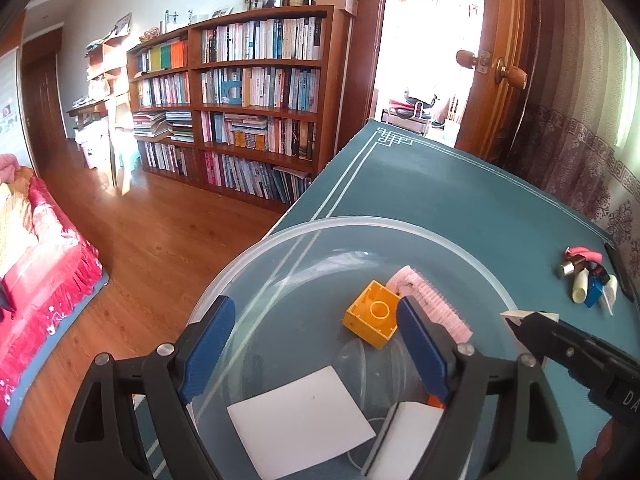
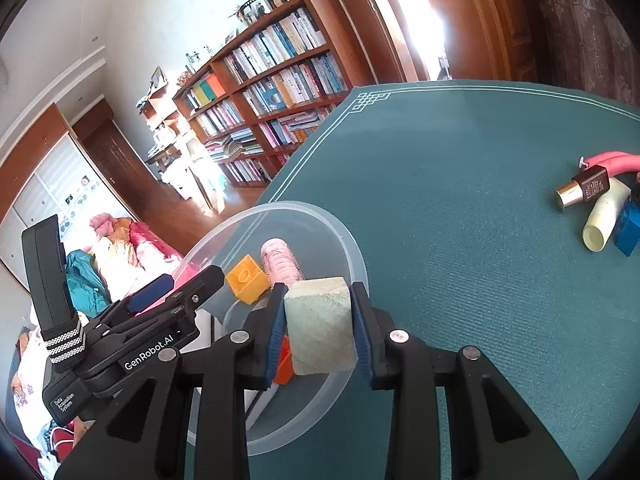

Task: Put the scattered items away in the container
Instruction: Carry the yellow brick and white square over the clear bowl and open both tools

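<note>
A clear plastic bowl (image 1: 360, 222) stands at the near left corner of the teal table. It holds a yellow brick (image 1: 372, 314), a pink brush (image 1: 436, 298), a white card (image 1: 304, 420) and a white-and-orange item (image 1: 412, 436). My left gripper (image 1: 314, 308) hangs open over the bowl with nothing between its fingers. My right gripper (image 2: 320, 292) is shut on a pale greenish block (image 2: 320, 324) held above the bowl's right rim (image 2: 352, 240); its tip and the block (image 1: 528, 314) also show in the left wrist view.
At the table's right edge lie a pink item (image 2: 612, 162), a brown bottle with a gold cap (image 2: 584, 190), a cream tube (image 2: 604, 220) and a blue brick (image 2: 628, 228). The teal cloth (image 2: 460, 200) lies between them and the bowl. Bookshelf, door and wooden floor lie beyond.
</note>
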`<state>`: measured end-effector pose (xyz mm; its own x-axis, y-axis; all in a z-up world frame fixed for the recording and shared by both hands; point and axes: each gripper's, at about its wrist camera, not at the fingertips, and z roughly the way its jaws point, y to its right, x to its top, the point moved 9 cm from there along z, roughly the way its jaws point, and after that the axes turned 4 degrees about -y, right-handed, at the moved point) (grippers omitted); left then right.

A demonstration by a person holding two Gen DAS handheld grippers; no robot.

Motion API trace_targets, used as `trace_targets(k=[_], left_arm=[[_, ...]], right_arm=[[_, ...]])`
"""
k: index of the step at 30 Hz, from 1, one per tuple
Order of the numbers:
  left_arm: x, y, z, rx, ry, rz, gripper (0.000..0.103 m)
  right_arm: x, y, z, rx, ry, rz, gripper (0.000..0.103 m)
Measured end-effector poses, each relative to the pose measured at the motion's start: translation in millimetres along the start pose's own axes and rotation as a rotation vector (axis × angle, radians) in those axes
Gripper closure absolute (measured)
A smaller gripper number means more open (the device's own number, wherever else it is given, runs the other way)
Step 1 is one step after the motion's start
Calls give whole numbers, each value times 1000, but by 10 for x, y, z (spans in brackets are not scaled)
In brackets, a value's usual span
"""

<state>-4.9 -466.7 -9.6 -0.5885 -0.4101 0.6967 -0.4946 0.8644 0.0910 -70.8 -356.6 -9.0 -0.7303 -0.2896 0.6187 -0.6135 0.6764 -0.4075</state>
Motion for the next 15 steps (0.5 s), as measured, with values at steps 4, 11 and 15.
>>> trace_targets(k=[4,11,15], left_arm=[[-13,11,-2,-5,-5,-2,16],[-8,5,-66,-5,19,-9,0],[10,-29,-59,0,17,-19,0]], right_arm=[[-6,-7,0,2,3,-7,69],[-4,-7,1,12,-10,-6,69],[-10,-38,-14,36,-22,6,62]])
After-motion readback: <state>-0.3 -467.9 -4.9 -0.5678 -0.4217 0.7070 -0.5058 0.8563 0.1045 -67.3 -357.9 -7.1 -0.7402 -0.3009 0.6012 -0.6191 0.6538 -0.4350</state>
